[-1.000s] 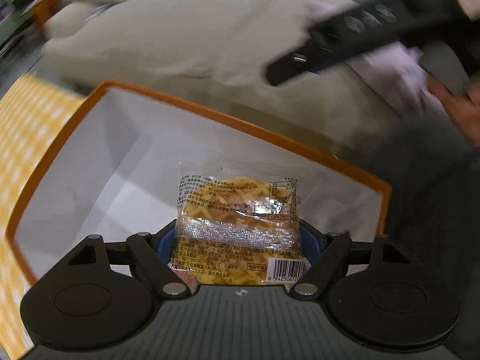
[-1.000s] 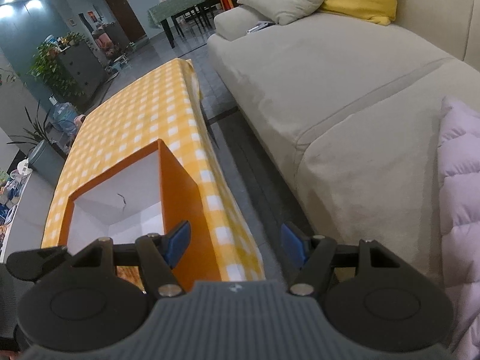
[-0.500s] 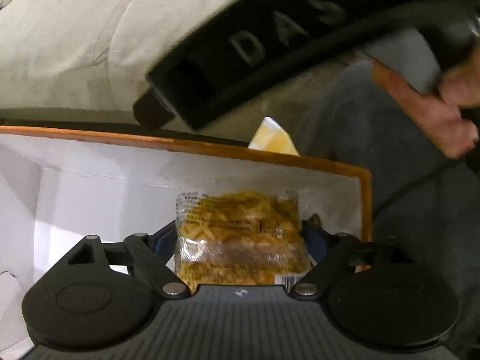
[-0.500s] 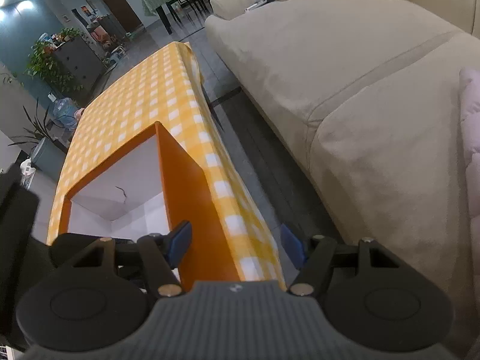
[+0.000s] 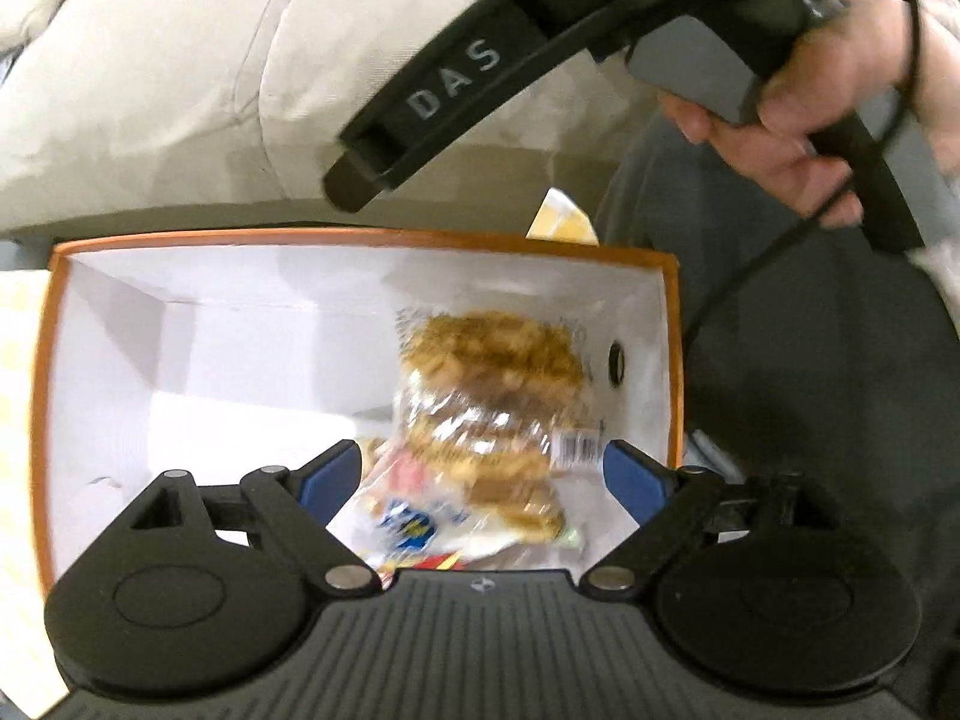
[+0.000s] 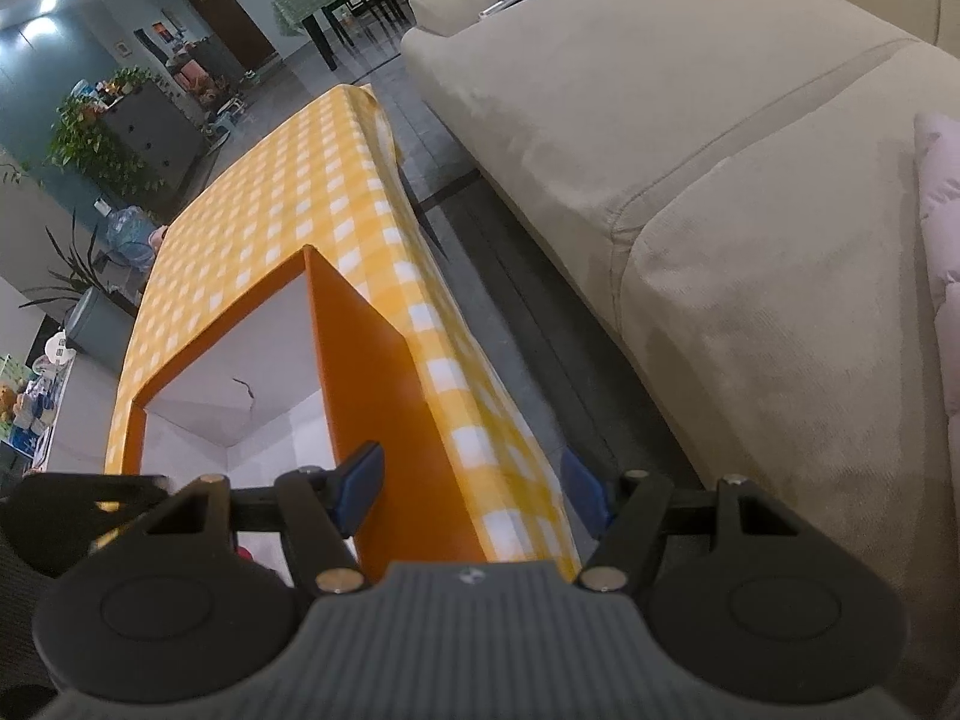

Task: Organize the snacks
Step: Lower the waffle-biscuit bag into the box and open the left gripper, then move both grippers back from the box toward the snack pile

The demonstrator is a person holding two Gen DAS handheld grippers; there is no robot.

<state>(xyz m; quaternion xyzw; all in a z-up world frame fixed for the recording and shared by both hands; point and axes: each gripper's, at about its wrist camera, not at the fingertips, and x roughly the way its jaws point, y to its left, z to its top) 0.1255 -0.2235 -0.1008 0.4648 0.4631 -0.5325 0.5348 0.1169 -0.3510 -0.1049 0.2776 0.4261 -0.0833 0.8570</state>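
Over the open orange box (image 5: 672, 360) hangs the left gripper (image 5: 483, 474), its blue-tipped fingers (image 5: 327, 474) spread wide and touching nothing. Between and beyond them a clear snack packet (image 5: 486, 402) of golden-brown pieces shows blurred inside the white interior, toward the box's right wall, free of both pads; whether it rests on the bottom or is in the air cannot be told from the blur. Beneath it lies another wrapper (image 5: 414, 519) with blue and red print, on the box floor close to the gripper body. Past the far rim, the right gripper (image 6: 474, 483) appears in the left wrist view as a black bar held by the person's right hand (image 5: 810, 96), above the beige sofa (image 6: 690, 168). From its own camera, the right gripper's jaws stand apart with nothing between them, poised over the box's near corner and the edge of the yellow checked tablecloth (image 6: 270, 210). The box (image 6: 372, 396) sits on that cloth, near the table edge facing the sofa.
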